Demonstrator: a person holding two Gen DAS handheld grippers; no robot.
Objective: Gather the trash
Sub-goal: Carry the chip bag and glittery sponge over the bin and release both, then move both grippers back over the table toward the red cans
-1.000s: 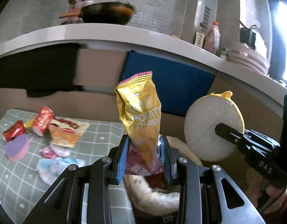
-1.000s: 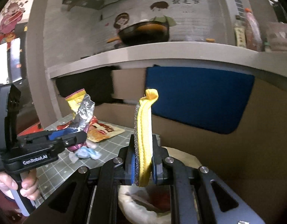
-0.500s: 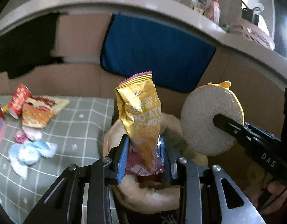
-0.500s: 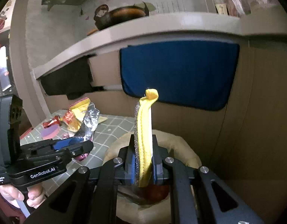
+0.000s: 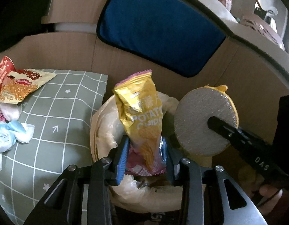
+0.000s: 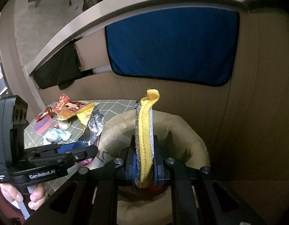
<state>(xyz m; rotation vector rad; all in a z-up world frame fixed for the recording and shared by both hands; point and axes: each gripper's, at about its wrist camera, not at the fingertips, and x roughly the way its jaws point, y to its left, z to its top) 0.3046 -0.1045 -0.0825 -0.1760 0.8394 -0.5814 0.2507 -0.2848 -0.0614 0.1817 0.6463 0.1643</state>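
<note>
My left claw (image 5: 144, 155) w/ jaws opening, crumpled gold potato-chip bag (image 5: 142, 116) upright between them, above beige plastic-lined trash bin (image 5: 105, 123). My right claw (image 6: 145, 161) clamped on round yellow-edged scouring pad (image 6: 144, 140), over same bin. More wrappers on grey grid-cloth bench (image 5: 50, 131).

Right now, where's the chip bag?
In the left wrist view the chip bag stands between the opening left tool, over the lined bin, left of the round scrubber.

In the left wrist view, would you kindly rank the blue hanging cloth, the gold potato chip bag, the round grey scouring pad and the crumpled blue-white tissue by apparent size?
1. Blue hanging cloth
2. Gold potato chip bag and round grey scouring pad: similar, both close to the camera, so unranked
3. Crumpled blue-white tissue
</note>
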